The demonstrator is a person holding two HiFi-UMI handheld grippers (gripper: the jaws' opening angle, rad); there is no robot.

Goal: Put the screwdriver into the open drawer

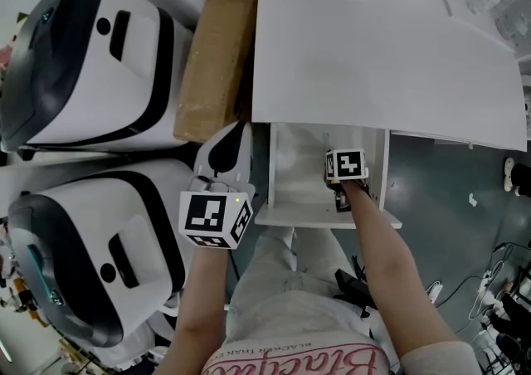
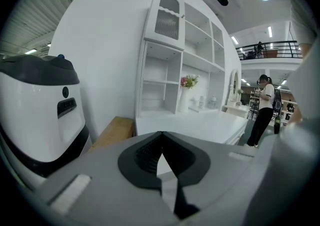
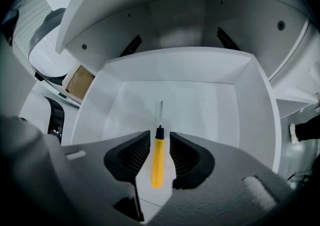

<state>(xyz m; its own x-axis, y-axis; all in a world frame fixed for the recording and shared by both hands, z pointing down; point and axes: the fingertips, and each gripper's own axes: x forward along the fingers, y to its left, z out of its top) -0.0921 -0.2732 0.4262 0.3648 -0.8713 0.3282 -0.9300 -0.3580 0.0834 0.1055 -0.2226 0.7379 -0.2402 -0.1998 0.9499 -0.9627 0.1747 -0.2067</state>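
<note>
1. Machines, two big white ones with dark trim (image 1: pixel 91 58) (image 1: pixel 91 257), fill the left side of the head view, one behind the other.
2. White cabinet top (image 1: pixel 373 66) spreads across the upper right. A brown board (image 1: pixel 217 50) lies between its left edge and the far machine.
3. Drawer (image 1: pixel 290 166) stands pulled out from under the cabinet top toward the person. In the right gripper view its white walls (image 3: pixel 175 67) frame a bare pale floor.
4. Left gripper (image 1: pixel 228 149) hangs outside the drawer, just left of its left wall, beside the near machine. Its own view shows the jaws (image 2: pixel 161 142) pressed together at the tips with nothing between them.
5. Right gripper (image 1: pixel 342 195) reaches steeply down into the drawer near its right wall. Its jaws (image 3: pixel 160 142) stand apart, gripping nothing.
6. Screwdriver (image 3: pixel 158 162) lies on the drawer floor, directly between the right gripper's spread jaws. A gap shows on each side of the yellow handle, so neither pad touches it. The black collar and thin metal shaft run past the jaw tips toward the drawer's back wall.
</note>
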